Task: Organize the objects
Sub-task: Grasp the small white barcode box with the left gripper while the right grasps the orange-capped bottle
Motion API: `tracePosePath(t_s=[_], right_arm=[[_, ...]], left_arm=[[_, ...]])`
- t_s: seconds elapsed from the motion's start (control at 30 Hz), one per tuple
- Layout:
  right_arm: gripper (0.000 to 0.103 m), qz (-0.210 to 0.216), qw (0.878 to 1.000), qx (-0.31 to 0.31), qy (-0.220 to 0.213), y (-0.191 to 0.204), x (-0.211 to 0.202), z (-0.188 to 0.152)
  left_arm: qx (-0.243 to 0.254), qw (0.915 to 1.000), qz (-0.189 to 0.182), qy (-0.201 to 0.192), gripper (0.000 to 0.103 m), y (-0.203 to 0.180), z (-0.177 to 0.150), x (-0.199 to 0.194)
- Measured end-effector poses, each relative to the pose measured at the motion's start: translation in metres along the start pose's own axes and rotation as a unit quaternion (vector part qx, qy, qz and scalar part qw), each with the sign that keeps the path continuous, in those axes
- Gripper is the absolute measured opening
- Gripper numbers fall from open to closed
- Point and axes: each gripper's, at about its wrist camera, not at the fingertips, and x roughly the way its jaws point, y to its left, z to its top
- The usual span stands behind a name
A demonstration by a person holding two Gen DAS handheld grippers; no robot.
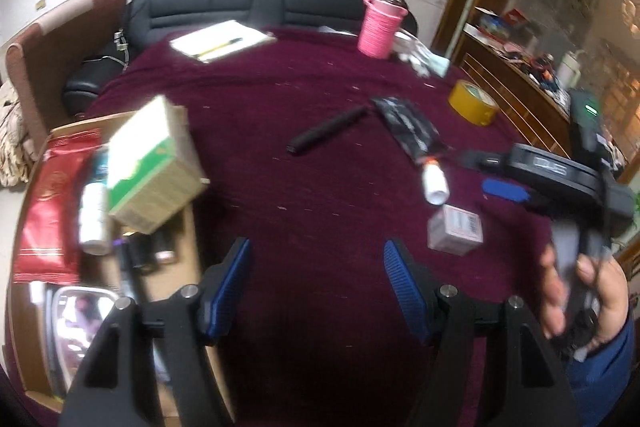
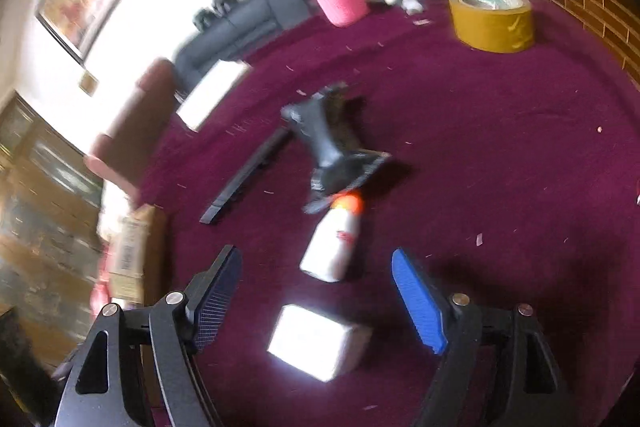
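Note:
On the maroon cloth (image 2: 500,155) a small white box (image 2: 320,341) lies between the fingers of my right gripper (image 2: 316,259), which is open; the pads stand clear of it. Just ahead lies a small white bottle with an orange cap (image 2: 334,247), then a black pouch (image 2: 332,147) and a black stick (image 2: 248,179). My left gripper (image 1: 316,251) is open over bare cloth with nothing between its fingers. The left wrist view shows the right gripper (image 1: 490,175), in a person's hand (image 1: 580,291), over the bottle (image 1: 434,183) and box (image 1: 456,233).
A cardboard tray (image 1: 190,267) at the left holds a red packet (image 1: 48,207), a green-and-tan box (image 1: 156,167) and a white bottle (image 1: 94,215). Farther back are a yellow tape roll (image 1: 474,103), a pink cup (image 1: 380,27) and a notepad with a pen (image 1: 222,41). A black sofa (image 1: 240,3) lies beyond.

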Motion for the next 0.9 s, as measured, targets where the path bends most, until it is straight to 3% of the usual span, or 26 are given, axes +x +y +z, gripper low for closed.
tracePosePath(t_s=[0.2,0.3,0.37,0.5,0.63,0.8,0.9], right_arm=[[0.064,-0.06,0.997,-0.037,0.037,0.019,0.036,0.006],[0.038,-0.083,0.994,-0.062,0.046,0.022,0.052,0.004],[0.031,-0.093,0.991,-0.091,0.042,0.022,0.051,0.002],[0.029,-0.053,0.995,-0.081,0.04,-0.001,0.041,0.001],[0.029,-0.043,0.998,-0.041,0.001,-0.035,0.016,-0.001],[0.029,-0.005,1.0,-0.001,-0.003,-0.055,0.008,-0.005],[0.029,0.004,1.0,0.012,-0.01,-0.065,0.004,-0.003]], left_arm=[[0.013,0.9998,-0.012,0.009,0.067,-0.018,-0.006,0.011],[0.013,0.9998,-0.012,0.014,0.067,-0.018,-0.008,0.015],[0.014,0.9997,-0.012,0.017,0.067,-0.017,-0.009,0.017],[0.013,0.9995,-0.016,0.026,0.067,-0.016,-0.009,0.02],[0.016,0.9983,-0.041,0.037,0.067,-0.026,-0.008,0.025],[0.027,0.9965,-0.053,0.058,0.067,-0.057,0.004,0.048],[0.061,0.9948,-0.055,0.061,0.067,-0.086,0.007,0.058]])
